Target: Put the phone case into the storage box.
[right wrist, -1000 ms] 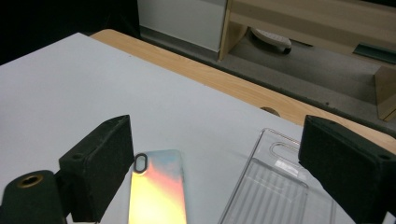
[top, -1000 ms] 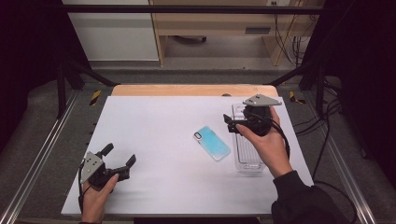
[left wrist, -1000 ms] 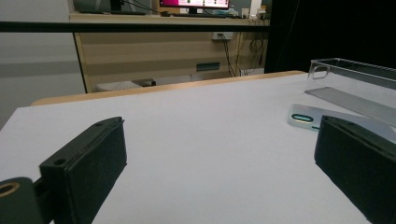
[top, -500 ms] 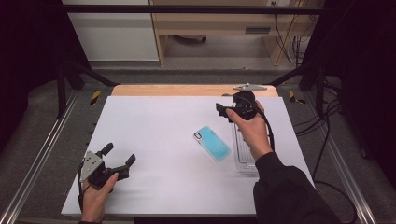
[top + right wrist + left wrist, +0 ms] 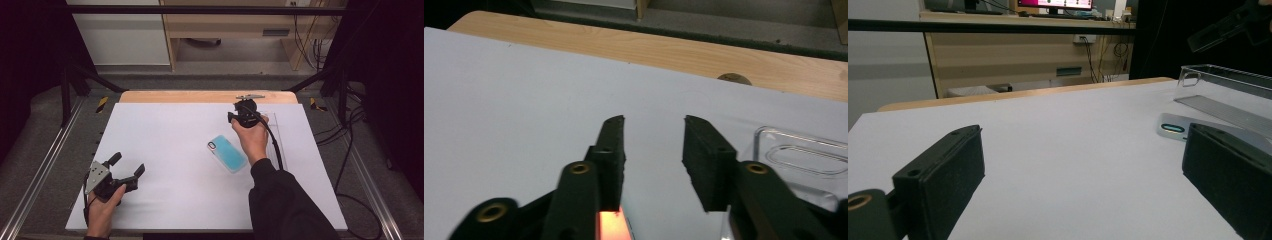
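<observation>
High view: right hand-held gripper [image 5: 239,116] moved forward, jaws closing

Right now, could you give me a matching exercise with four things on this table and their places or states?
Things:
1. phone
2. clear tray
3. left hand-held gripper
4. right hand-held gripper

States:
A. jaws wide, near the sheet's front left corner
B. lies flat, blue back up
C. jaws narrowed, nothing between them
D. transparent, by the sheet's right edge

Pairs: 1-B, 2-D, 3-A, 4-C
</observation>
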The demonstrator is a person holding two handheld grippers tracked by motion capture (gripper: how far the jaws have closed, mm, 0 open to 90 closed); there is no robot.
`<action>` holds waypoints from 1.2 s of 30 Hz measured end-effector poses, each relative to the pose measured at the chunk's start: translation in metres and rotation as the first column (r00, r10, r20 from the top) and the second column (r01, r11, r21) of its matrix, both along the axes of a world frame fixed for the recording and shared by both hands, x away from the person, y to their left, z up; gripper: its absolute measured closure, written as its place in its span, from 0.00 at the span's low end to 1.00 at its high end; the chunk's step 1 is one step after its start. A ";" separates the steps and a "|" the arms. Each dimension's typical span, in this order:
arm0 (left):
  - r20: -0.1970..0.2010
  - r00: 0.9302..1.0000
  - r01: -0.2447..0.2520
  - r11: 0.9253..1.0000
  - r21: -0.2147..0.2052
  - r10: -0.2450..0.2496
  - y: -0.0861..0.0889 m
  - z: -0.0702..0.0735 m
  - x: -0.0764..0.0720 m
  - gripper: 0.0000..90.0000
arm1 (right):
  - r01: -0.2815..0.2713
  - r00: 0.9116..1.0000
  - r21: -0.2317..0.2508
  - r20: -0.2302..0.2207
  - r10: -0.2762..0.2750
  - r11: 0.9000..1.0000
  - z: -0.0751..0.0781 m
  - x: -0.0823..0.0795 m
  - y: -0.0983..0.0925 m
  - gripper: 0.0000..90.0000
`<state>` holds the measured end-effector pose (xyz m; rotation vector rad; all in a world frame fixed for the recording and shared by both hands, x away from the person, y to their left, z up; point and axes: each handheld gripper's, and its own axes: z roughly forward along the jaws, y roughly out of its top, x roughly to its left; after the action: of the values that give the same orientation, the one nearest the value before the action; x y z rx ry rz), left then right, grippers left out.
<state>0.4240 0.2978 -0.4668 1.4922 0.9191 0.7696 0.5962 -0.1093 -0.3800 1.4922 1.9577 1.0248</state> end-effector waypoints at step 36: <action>0.002 1.000 0.011 1.000 -0.004 -0.011 -0.001 0.001 -0.001 0.04 | 0.115 0.993 -0.021 0.008 -0.115 0.993 -0.085 -0.005 0.040 1.00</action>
<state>0.4232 0.2966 -0.4656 1.4918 0.9093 0.7610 0.5908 -0.0691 -0.4649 1.5674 1.8488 0.9553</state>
